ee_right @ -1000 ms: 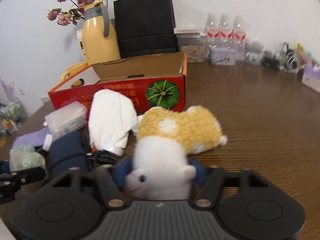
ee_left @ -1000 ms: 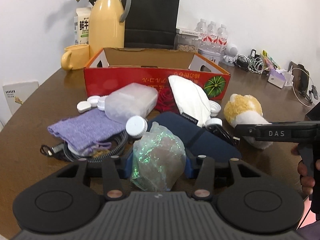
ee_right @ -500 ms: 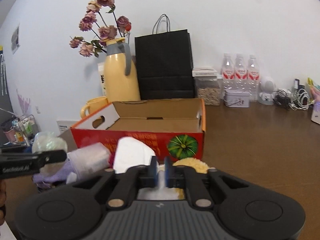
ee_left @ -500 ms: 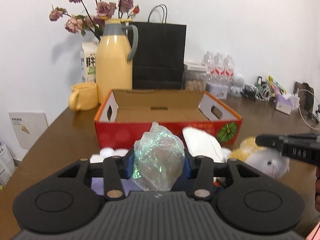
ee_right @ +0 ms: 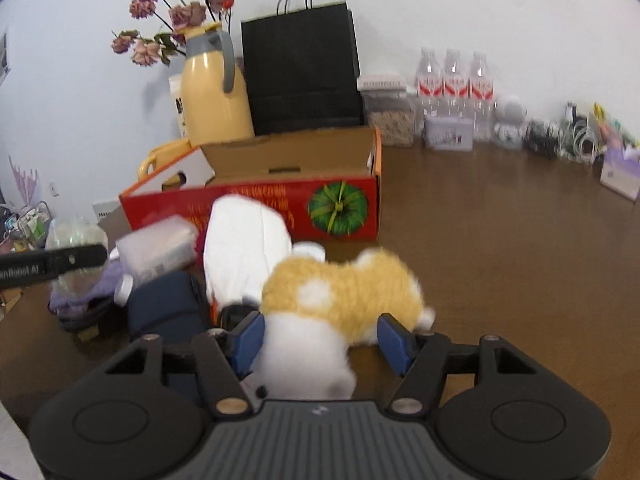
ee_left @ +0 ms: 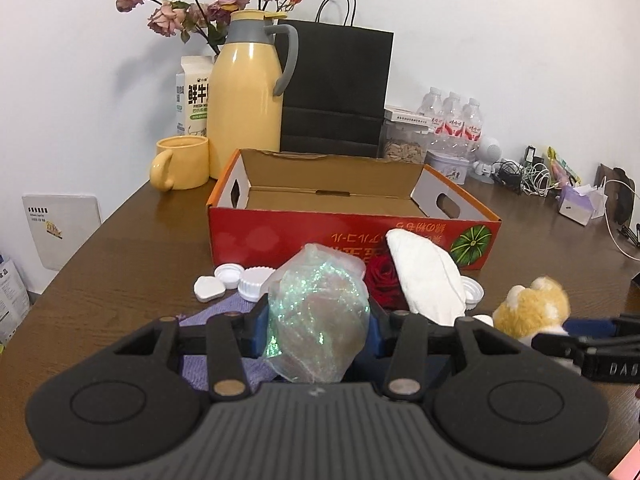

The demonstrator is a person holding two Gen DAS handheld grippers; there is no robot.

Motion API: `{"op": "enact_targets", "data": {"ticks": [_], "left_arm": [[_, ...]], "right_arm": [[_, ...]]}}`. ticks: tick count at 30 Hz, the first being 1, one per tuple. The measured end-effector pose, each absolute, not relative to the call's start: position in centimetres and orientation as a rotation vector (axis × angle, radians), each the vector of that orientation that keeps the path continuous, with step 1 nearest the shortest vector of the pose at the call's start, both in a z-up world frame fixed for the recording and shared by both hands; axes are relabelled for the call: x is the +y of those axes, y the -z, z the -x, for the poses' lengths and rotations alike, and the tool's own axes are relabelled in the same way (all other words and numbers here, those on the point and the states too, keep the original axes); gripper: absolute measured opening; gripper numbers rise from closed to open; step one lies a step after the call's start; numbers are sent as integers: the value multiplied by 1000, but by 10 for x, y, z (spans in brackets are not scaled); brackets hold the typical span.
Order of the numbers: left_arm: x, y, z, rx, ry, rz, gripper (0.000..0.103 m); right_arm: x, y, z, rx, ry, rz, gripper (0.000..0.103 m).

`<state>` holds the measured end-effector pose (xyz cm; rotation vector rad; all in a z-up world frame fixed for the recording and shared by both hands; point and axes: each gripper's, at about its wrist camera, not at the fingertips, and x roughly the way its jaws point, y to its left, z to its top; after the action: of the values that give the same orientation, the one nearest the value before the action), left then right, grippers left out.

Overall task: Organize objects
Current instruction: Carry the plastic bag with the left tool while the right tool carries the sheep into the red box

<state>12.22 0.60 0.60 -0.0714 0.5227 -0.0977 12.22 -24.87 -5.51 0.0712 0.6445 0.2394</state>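
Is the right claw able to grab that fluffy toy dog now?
Probably yes: the right claw stands open with the toy dog between its pads, nothing blocking it. Its jaws have just been opening.

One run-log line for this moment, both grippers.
left gripper: shut on iridescent bag | right gripper: open, jaws just opening, plush toy between | red box: nothing visible inside

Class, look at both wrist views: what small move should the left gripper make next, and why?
Probably carry the iridescent bag forward over the red box and let go. The left gripper is clamped on the bag, and the box stands open just ahead, seemingly with nothing inside it.
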Motion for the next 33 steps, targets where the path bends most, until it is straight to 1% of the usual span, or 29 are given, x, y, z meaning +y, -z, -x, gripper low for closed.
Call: {"op": "enact_targets", "data": {"ticks": [1,2,3,4,5,8,12,19,22,26,33], "left_arm": [[6,-6,-123,524,98,70,46],[6,-6,-123,525,99,68,46],[5,-6,-124,525,100,68,46],[5,-6,-124,524,102,68,46],[4,-7,-123,522,102,66,46],[5,-11,-125,510,98,62,46],[5,-23,-137,482,98,58,46],[-3,-60,-185,414,83,28,46],[-4,-72,-218,432,61,35,46],[-3,-73,-265,494,20,44,46],[-2,-48,-329,640,-29,36,46]], "right_arm": [[-248,59,-124,660,-251,-79,60],[-247,62,-126,670,-258,-85,52],[-246,65,-128,680,-272,-93,47],[-246,67,-130,683,-291,-110,43],[-245,66,-130,678,-297,-106,41],[-246,59,-129,635,-316,-112,40],[-247,35,-132,537,-327,-107,40],[-230,-8,-181,428,-365,-105,40],[-219,-19,-214,439,-377,-113,41],[-204,-23,-263,487,-363,-108,41],[-188,15,-329,636,-300,-106,41]]}}
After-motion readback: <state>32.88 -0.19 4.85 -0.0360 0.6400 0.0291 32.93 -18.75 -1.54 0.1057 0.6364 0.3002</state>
